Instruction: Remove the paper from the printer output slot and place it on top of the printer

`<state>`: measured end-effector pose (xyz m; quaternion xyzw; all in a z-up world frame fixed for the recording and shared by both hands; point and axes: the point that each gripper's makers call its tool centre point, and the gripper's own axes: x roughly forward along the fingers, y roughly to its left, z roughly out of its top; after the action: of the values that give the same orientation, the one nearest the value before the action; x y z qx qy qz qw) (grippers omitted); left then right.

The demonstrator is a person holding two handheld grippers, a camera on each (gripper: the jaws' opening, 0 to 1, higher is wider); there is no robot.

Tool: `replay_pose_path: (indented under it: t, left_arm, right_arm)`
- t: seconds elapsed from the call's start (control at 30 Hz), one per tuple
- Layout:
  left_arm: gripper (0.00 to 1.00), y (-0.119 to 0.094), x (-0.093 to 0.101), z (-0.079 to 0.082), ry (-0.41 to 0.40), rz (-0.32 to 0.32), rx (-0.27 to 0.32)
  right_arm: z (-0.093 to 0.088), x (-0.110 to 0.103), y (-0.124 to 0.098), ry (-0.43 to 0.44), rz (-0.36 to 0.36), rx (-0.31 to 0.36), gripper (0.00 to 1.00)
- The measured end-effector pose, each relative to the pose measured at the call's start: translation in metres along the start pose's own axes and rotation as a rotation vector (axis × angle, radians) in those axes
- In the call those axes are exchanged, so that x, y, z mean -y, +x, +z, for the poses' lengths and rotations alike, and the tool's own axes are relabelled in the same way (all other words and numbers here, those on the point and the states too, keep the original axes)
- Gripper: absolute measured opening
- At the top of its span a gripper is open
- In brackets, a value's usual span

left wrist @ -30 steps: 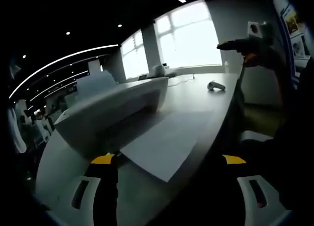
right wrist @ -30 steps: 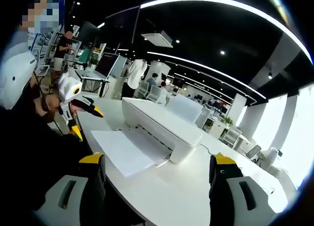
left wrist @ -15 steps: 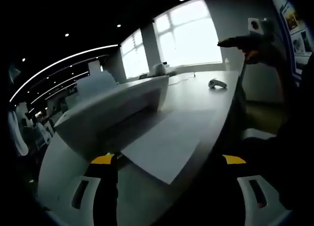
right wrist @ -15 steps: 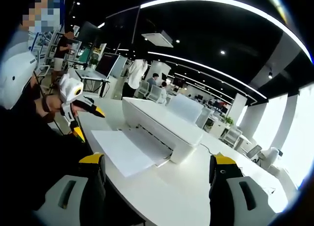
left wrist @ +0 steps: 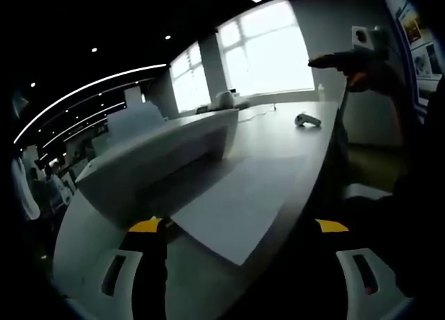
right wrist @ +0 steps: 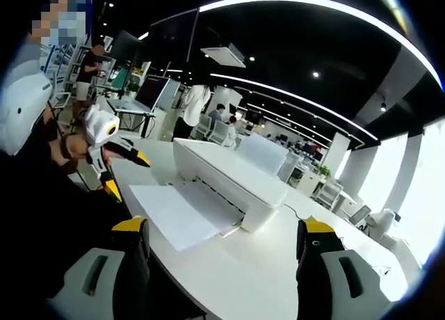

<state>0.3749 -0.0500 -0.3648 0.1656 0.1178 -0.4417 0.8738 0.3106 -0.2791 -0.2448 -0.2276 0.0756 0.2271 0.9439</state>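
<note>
Fingers spread wide and holding nothing, the right gripper (right wrist: 221, 247) hangs back from the bench (right wrist: 264, 282), squared up to the printer (right wrist: 229, 177) as if sizing up its approach. The left gripper (left wrist: 236, 247), its fingers likewise wide apart and empty, faces the same machine from the opposite side; it also shows in the right gripper view (right wrist: 111, 153), held in a person's hand near the sheet's far edge. The paper (right wrist: 177, 212) lies flat, one end tucked in the printer's output slot, the rest fanned out over the bench toward its near edge, untouched by either tool. Nothing yet rests on the printer's flat lid. The slot's interior is shadowed, so how deep the sheet sits cannot be told. In the backlit left gripper view a small pale object (left wrist: 306, 120) beyond the paper (left wrist: 233, 205) is too dim to name.
</note>
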Motion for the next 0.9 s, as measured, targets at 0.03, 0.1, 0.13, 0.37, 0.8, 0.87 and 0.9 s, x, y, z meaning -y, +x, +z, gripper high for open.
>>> replay_pose_path:
  t: [0.03, 0.1, 0.13, 0.37, 0.8, 0.87, 0.9]
  left_arm:
    - [0.88, 0.0000, 0.0011, 0.0004, 0.000, 0.000, 0.000]
    - [0.88, -0.0002, 0.0012, 0.0007, 0.002, 0.000, 0.001]
    - [0.88, -0.0003, 0.0010, 0.0008, 0.003, 0.000, 0.001]
    - [0.88, 0.0004, 0.0005, -0.0003, 0.008, 0.001, -0.004]
    - [0.88, 0.0012, -0.0009, 0.0007, 0.012, 0.008, -0.004]
    - [0.88, 0.0016, -0.0015, 0.0005, 0.017, 0.012, -0.006]
    - [0.88, 0.0017, -0.0016, 0.0005, 0.019, 0.014, -0.007]
  right_arm:
    - [0.0002, 0.0001, -0.0001, -0.001, -0.001, 0.000, 0.82]
    - [0.0004, -0.0003, -0.0002, 0.000, -0.001, 0.001, 0.82]
    - [0.0006, -0.0005, -0.0001, -0.001, 0.000, 0.001, 0.82]
    - [0.0009, -0.0012, -0.0002, -0.001, 0.001, 0.001, 0.82]
    - [-0.0004, 0.0001, -0.0016, 0.000, -0.002, -0.001, 0.82]
    - [-0.0005, 0.0006, -0.0017, 0.001, -0.003, 0.000, 0.82]
    - [-0.0005, 0.0008, -0.0017, 0.002, -0.004, 0.000, 0.82]
